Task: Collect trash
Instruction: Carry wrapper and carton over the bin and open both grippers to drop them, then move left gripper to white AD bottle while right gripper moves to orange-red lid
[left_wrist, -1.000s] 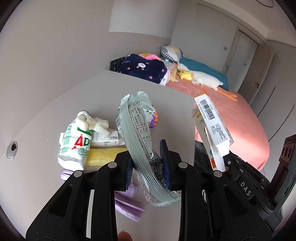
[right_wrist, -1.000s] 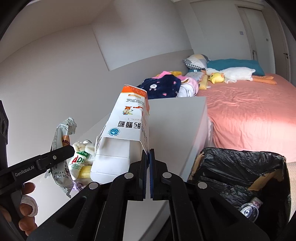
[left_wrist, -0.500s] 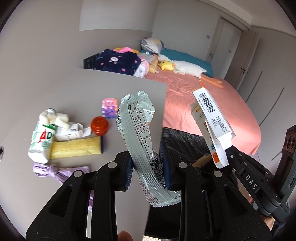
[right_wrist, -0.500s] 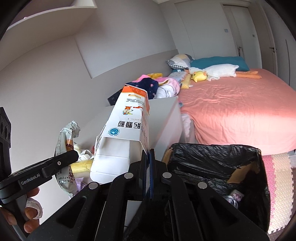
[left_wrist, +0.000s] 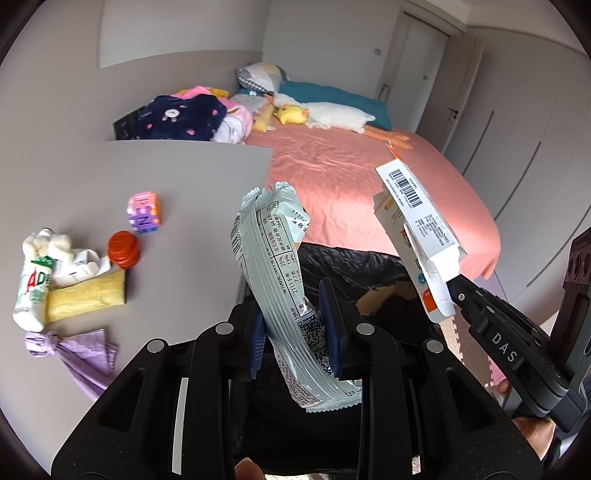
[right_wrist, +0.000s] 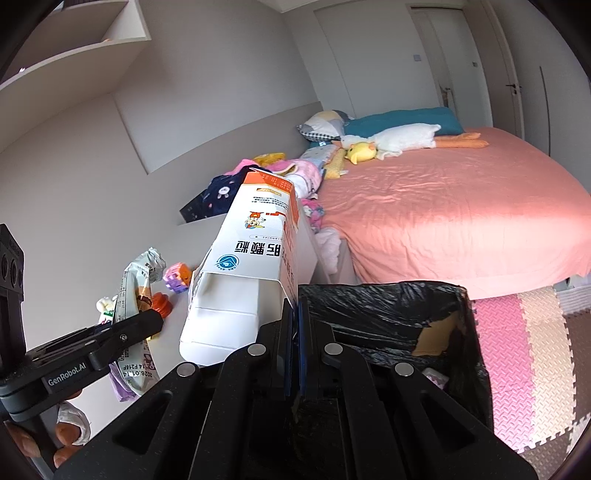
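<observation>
Right wrist view is filled largely by a wide bed under a salmon-pink sheet (right_wrist: 461, 218), on which a white stuffed goose with a yellow head (right_wrist: 391, 142) and a teal pillow (right_wrist: 406, 122) are laid. Pale grey walls and a white closed door (right_wrist: 461, 55) are seen behind it, and pink and cream foam floor tiles (right_wrist: 517, 350) below. A grey matte tabletop (left_wrist: 110, 192) is set against the bed's side, and a cardboard bin lined with a black plastic bag (right_wrist: 388, 314) stands just beside the table's corner.

A white and orange opened cardboard carton (right_wrist: 251, 258) is pinched by one flap in the fully closed right gripper (right_wrist: 295, 332), above the bin's near edge. A crumpled silver-green printed snack wrapper (left_wrist: 280, 280) is clamped between the narrowly parted pads of the left gripper (left_wrist: 295, 332), over the table's edge and the bin.

Left on the tabletop are a lilac knotted bag (left_wrist: 74, 350), a yellow flat packet (left_wrist: 85, 295), a white bottle with green and red lettering (left_wrist: 33, 288), an orange-red round cap (left_wrist: 123, 249) and a pink and purple block cube (left_wrist: 144, 212).
</observation>
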